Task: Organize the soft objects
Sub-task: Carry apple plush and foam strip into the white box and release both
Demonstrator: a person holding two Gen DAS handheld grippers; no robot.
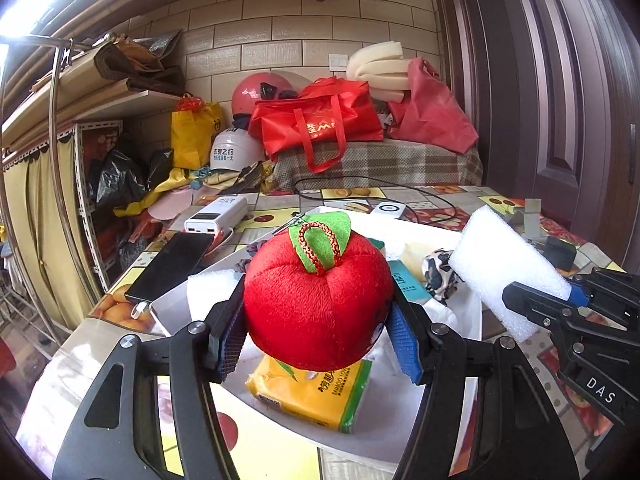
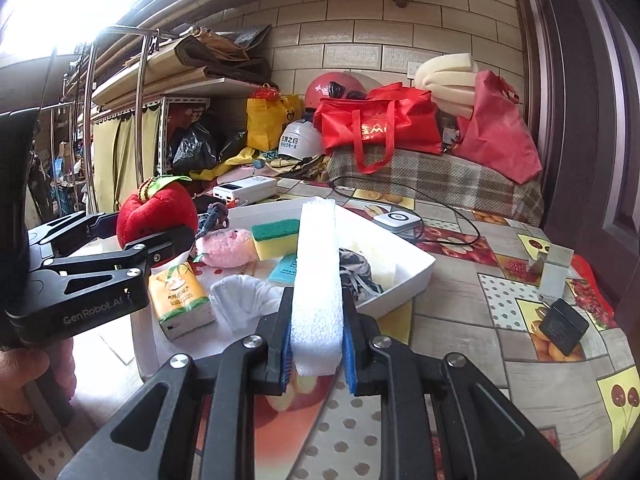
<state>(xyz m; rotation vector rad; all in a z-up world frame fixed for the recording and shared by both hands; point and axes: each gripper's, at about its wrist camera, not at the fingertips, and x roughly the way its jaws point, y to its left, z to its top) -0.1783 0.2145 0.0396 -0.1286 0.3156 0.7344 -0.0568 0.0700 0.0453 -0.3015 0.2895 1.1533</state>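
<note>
My left gripper (image 1: 316, 344) is shut on a red plush apple (image 1: 316, 300) with a green felt leaf, held above the white tray (image 1: 476, 336). The same plush apple (image 2: 156, 212) and left gripper (image 2: 160, 236) show at the left of the right wrist view. My right gripper (image 2: 316, 348) is shut on a long white foam block (image 2: 318, 276) that points out over the tray (image 2: 404, 276). That foam block (image 1: 508, 268) and right gripper (image 1: 536, 300) appear at the right of the left wrist view.
The tray holds a yellow tissue pack (image 2: 180, 300), a pink plush (image 2: 228, 248), a green-yellow sponge (image 2: 276, 238), a white cloth (image 2: 244, 300) and a patterned cloth (image 2: 360, 276). A phone (image 1: 172, 264), power bank (image 1: 216, 216), cable and black charger (image 2: 564, 326) lie on the fruit-print tablecloth.
</note>
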